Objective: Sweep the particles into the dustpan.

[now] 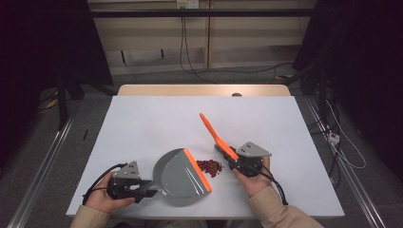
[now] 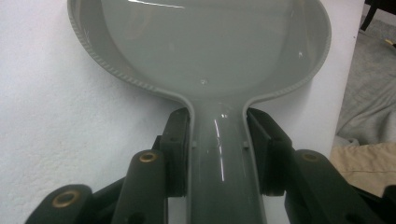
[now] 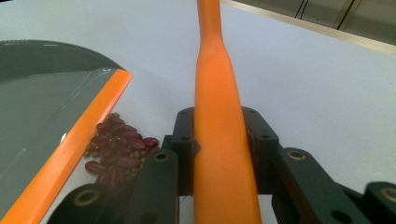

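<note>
Here the beans [image 1: 210, 167] lie on the tabletop [image 1: 142, 123] between dustpan [image 1: 183, 176], clamped in the left gripper [image 1: 151, 186], and brush [image 1: 216, 135], clamped in the right gripper [image 1: 227, 159], at its 9 o'clock, touching the pan's orange lip [image 1: 197, 169]

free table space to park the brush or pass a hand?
Bare: the white table behind the grey dustpan, and the far right behind the orange brush handle. Crowded: the near middle, where red beans lie against the dustpan's orange lip.
</note>
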A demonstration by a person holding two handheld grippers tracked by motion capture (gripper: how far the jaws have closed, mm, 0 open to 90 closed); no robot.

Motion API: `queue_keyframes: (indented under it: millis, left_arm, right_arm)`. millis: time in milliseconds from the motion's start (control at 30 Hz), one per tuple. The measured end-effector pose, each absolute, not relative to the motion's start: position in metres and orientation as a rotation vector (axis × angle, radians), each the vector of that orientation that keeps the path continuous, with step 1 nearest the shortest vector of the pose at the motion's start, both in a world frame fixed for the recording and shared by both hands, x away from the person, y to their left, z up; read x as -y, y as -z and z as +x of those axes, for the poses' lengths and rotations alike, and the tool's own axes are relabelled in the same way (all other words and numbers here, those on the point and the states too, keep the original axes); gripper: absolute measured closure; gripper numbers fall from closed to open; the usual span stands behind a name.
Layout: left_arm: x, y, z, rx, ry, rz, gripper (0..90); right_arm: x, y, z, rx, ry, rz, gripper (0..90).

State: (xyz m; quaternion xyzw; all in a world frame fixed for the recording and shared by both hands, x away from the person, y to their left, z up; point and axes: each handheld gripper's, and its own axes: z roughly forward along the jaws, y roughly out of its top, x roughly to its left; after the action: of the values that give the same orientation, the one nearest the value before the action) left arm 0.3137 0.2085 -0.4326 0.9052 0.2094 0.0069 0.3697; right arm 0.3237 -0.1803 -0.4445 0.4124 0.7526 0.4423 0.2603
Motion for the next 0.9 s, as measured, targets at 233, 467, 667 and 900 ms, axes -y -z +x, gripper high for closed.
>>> queue_keyframes:
  millis: [233,467,667,900]
  left_arm:
    - [-0.209,0.432,0.315,-0.530,-0.002,2.318,62.2]
    - [-0.208,0.431,0.315,-0.532,-0.010,2.319,62.3]
    - [-0.207,0.431,0.315,-0.531,-0.007,2.326,62.3]
    - [-0.207,0.432,0.315,-0.525,-0.010,2.334,62.3]
  right_arm:
    - [0.172,0.445,0.320,-2.040,-1.175,1.120,70.5]
    - [0.167,0.445,0.318,-2.038,-1.185,1.133,70.3]
    - [0.160,0.446,0.315,-2.036,-1.189,1.149,70.1]
    - [0.152,0.447,0.312,-2.022,-1.204,1.174,69.7]
